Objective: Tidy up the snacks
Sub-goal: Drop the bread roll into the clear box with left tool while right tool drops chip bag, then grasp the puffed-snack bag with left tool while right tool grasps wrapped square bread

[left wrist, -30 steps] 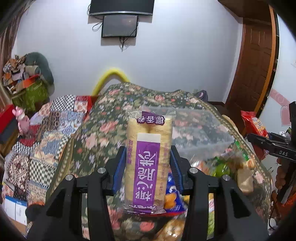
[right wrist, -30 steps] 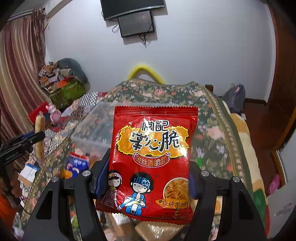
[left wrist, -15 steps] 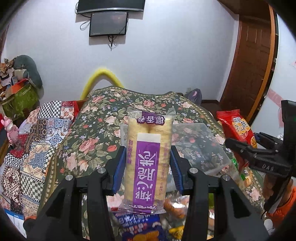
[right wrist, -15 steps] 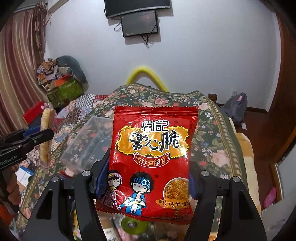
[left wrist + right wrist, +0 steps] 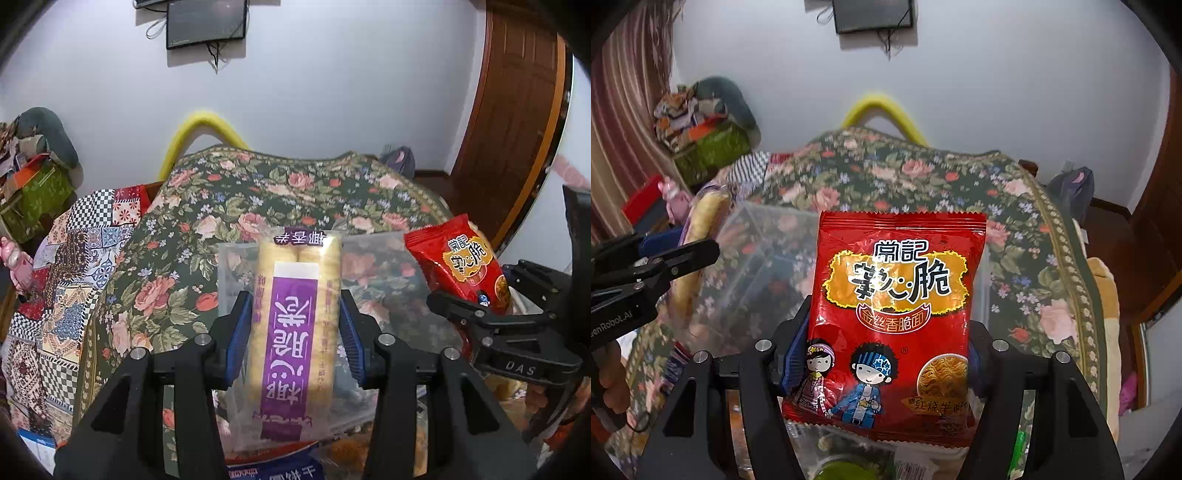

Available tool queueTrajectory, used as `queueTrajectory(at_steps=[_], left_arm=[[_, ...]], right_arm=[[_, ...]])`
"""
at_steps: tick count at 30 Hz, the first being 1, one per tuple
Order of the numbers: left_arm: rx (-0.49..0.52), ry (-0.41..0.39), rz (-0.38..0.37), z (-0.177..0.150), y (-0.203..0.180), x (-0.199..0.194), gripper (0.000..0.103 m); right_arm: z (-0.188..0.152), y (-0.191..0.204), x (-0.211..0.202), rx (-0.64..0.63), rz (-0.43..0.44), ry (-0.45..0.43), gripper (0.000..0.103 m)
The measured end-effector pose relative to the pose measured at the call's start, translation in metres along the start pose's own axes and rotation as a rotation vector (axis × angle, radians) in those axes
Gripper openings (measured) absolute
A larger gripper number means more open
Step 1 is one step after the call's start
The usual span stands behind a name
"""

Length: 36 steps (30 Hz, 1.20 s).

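Floral bedspread [image 5: 280,199] carries a clear plastic bin [image 5: 384,273] near its front edge. Right gripper [image 5: 882,354] clamps a red noodle-snack packet [image 5: 894,302] upright above that bin. Left gripper [image 5: 295,328] pinches a purple-labelled pack of yellow rolls [image 5: 295,317], also upright, over the bin's left part.

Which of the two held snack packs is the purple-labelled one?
The rice roll pack in the left gripper: long, pale yellow, purple label. The right gripper holds a flat red noodle snack bag.
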State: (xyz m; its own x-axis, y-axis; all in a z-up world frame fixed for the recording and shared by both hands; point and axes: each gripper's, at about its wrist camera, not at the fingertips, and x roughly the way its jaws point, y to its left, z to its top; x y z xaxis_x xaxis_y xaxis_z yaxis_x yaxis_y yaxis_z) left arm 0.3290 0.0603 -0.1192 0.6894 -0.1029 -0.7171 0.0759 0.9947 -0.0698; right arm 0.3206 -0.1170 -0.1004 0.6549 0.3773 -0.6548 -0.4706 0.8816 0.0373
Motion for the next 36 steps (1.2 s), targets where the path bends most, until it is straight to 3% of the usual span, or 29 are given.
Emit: queueTrajectory(at_steps=[6,12,24,31,36], left_arm=[[0.016,0.069,-0.007,-0.003,-0.006,0.019,0.044],[0.025,0.083,-0.018,-0.005,-0.008,0.018,0.044],[0.014,0.004,-0.052,-0.013,-0.003,-0.055,0.047],[0.018,-0.031,-0.044,-0.039,-0.002,-0.102,0.052],[0.010,-0.011,-0.037,-0.068,0.000,-0.115,0.056]], right_arm=[[-0.004,0.003,0.015,-0.035,0.006,0.063,0.064],[-0.002,0.001,0.013,-0.022,0.023,0.093,0.067],[-0.004,0.003,-0.040,-0.041,0.015,0.002,0.071],[-0.029,0.002,-0.085,-0.038,0.026,-0.053,0.075],[-0.053,-0.003,-0.104,-0.014,0.020,-0.064,0.078]])
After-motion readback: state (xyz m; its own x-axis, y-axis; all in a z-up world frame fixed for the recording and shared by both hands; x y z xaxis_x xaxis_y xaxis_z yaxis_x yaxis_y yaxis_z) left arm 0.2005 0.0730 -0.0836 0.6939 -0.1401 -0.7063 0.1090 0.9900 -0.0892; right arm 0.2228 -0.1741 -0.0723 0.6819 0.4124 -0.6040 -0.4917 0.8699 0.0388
